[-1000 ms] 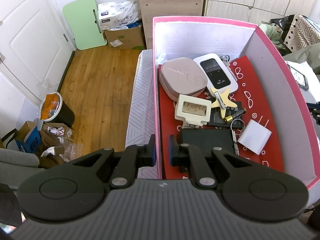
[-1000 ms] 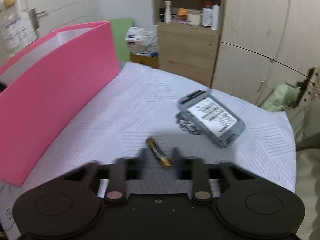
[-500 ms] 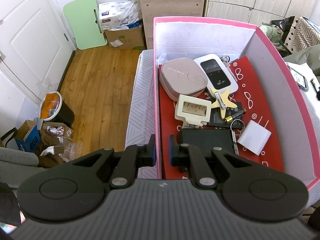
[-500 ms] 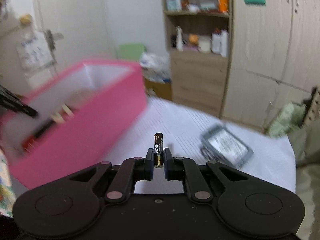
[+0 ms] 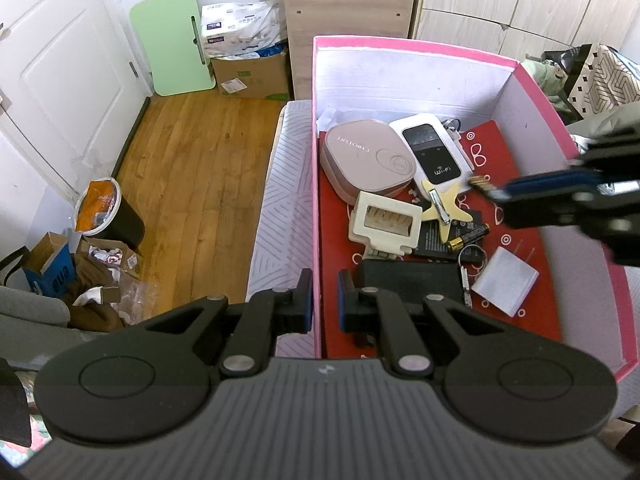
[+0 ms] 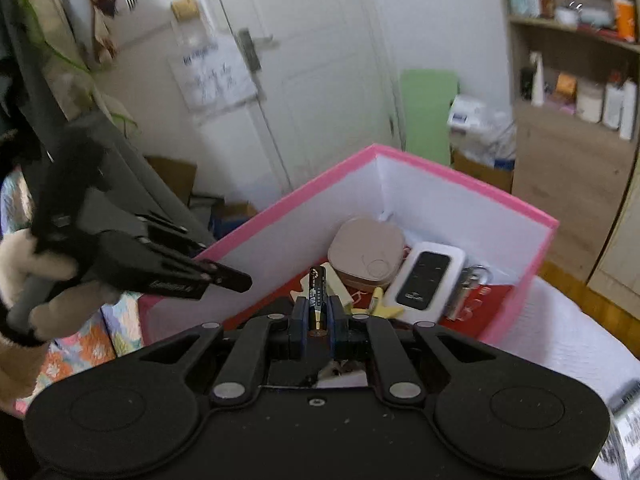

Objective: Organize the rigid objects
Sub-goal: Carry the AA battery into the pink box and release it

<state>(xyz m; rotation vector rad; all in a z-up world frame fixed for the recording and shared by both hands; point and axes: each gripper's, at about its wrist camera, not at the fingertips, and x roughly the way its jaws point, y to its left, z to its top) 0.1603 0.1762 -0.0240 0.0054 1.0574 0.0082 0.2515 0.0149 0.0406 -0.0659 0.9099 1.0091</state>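
The right gripper point(image 6: 319, 317) is clamping a black-and-gold battery point(image 6: 317, 294) above the pink box point(image 6: 460, 178); the left gripper point(image 5: 321, 300) is pinching that box's wall between its fingers

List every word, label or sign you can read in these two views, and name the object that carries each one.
"Wi-Fi", with a signal sign: white pocket router in the pink box.
"eua", partly hidden: blue carton on the floor.
Embossed word on the pink case: not clearly legible.
Print on the held battery, door notice, cardboard box label: too small or blurred.
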